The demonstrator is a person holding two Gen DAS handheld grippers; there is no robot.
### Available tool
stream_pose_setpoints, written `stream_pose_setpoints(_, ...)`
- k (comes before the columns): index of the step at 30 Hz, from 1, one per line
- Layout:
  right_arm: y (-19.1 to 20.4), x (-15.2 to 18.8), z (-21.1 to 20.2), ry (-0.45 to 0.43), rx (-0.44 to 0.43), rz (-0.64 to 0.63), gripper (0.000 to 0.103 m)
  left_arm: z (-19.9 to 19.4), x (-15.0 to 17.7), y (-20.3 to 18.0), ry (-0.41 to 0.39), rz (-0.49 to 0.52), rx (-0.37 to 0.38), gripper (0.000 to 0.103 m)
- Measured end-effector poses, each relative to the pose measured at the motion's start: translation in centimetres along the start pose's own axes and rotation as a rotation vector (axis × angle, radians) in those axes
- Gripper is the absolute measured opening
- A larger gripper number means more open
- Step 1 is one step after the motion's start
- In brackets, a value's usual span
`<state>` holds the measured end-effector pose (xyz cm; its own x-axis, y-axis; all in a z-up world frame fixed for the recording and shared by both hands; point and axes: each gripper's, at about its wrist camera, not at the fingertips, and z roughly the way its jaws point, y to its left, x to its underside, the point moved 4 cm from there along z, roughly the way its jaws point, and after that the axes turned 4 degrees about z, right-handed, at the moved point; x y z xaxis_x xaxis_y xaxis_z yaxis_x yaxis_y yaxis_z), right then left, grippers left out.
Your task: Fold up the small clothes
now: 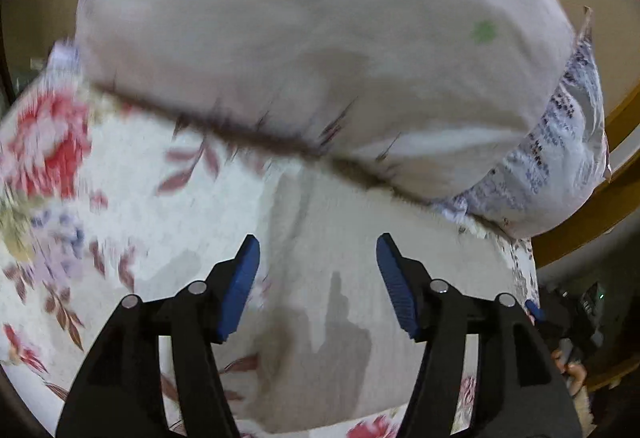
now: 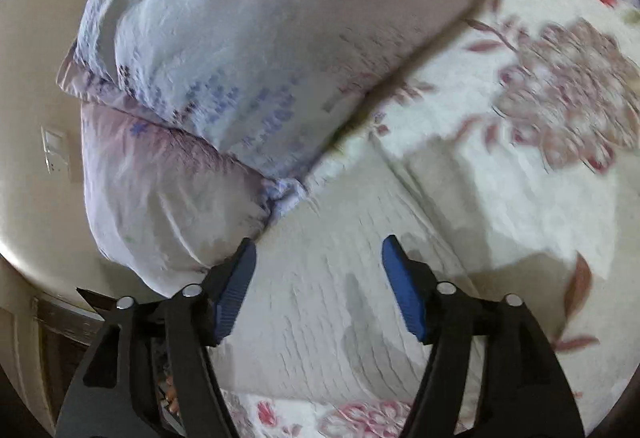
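Note:
A small off-white garment [image 1: 320, 318] lies flat on the floral bedspread [image 1: 80, 198], right under my left gripper [image 1: 318, 258], which is open and empty just above it. In the right wrist view the same pale ribbed garment [image 2: 320, 318] lies on the bedspread [image 2: 540, 98] beneath my right gripper [image 2: 319, 258], also open and empty. Both views are blurred by motion.
A large pale pillow [image 1: 300, 38] lies just beyond the garment, with a second pillow [image 2: 160, 206] stacked below it in the right wrist view. A wooden bed frame [image 1: 592, 206] runs at the right. A wall with a switch plate [image 2: 56, 150] is at the left.

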<state>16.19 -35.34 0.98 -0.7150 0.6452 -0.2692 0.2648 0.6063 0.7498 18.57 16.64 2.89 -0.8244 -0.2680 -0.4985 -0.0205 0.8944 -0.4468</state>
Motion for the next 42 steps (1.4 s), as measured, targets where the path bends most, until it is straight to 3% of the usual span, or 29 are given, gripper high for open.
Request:
stream_pose_setpoints(4,-3.3,1.8,-0.3,0.033,0.034,0.042,0.068,3.0,2.3,2.2,0.126,-0.073,0.05,0.058)
stream_pose_setpoints(6,-3.6,2.3,-0.6,0.031,0.034,0.037,0.068,4.7,3.1,2.3,0.157,-0.091,0.074,0.048)
stream_pose_setpoints(7,-3.4,2.5,-0.7,0.031,0.037,0.024,0.068,4.7,2.8,2.0,0.125,-0.082,0.068,0.04)
stream_pose_setpoints(8,-3.0,2.5,-0.6,0.037,0.036,0.015,0.068,5.4,2.9,1.7,0.146,-0.099,0.106,0.021)
stream_pose_setpoints(12,-2.8,2.9,-1.4,0.059,0.028,-0.017,0.068,5.4,2.4,0.4,0.131,-0.184,0.16,0.013)
stream_pose_setpoints(16,-3.6,2.1,-4.1,0.016,0.037,-0.037,0.068,2.6,0.8,-6.7,0.067,-0.168,0.36,0.012)
stream_pose_setpoints(19,-4.4,1.2,-5.9,-0.015,0.056,-0.056,0.068,3.4,0.2,-16.2,0.08,-0.08,0.535,0.012)
stream_pose_setpoints(21,-5.2,0.2,-7.2,-0.041,0.064,-0.049,0.068,6.5,0.9,-22.8,0.129,-0.067,0.634,0.015)
stream_pose_setpoints(22,-5.4,-0.2,-7.4,-0.049,0.069,-0.049,0.068,9.1,1.7,-26.5,0.18,-0.053,0.678,0.022)
stream_pose_setpoints(23,-5.7,-1.0,-7.7,-0.058,0.081,-0.054,0.068,10.8,2.5,-28.4,0.236,-0.054,0.704,0.027)
stream_pose_setpoints(25,-6.0,-2.1,-7.6,-0.05,0.095,-0.051,0.069,12.9,4.1,-30.5,0.333,-0.093,0.75,0.027)
stream_pose_setpoints(26,-6.2,-2.8,-7.4,-0.03,0.088,-0.038,0.076,12.6,4.7,-30.6,0.326,-0.101,0.769,0.028)
stream_pose_setpoints(27,-6.3,-3.3,-7.2,-0.011,0.074,-0.022,0.082,11.7,4.7,-30.0,0.282,-0.078,0.758,0.032)
stream_pose_setpoints(28,-6.3,-3.7,-6.8,0.012,0.06,-0.009,0.093,10.9,4.5,-28.9,0.235,-0.048,0.721,0.047)
stream_pose_setpoints(29,-6.2,-4.0,-6.2,0.044,0.045,0.001,0.1,9.9,3.9,-26.7,0.172,-0.016,0.608,0.065)
stream_pose_setpoints(31,-6.1,-4.2,-4.6,0.108,0.014,0.025,0.1,8.8,3.2,-22.9,0.113,0.024,0.429,0.069)
stream_pose_setpoints(32,-6.1,-4.3,-3.1,0.159,0.007,0.044,0.1,8.9,3.3,-21.0,0.119,0.051,0.332,0.07)
stream_pose_setpoints(34,-6.1,-4.3,-0.6,0.239,0.009,0.066,0.1,9.7,4.0,-18.9,0.179,0.071,0.228,0.073)
stream_pose_setpoints(37,-6.3,-3.4,3.1,0.333,0.049,0.092,0.1,11.9,6.8,-18.8,0.28,0.129,0.185,0.074)
stream_pose_setpoints(40,-4.8,-2.6,3.5,0.311,0.013,0.044,0.099,13.1,8.3,-19.2,0.283,0.176,0.176,0.078)
stream_pose_setpoints(42,-3.8,-1.1,4.2,0.314,0.047,-0.025,0.075,14.3,8.9,-20.4,0.262,0.177,0.178,0.078)
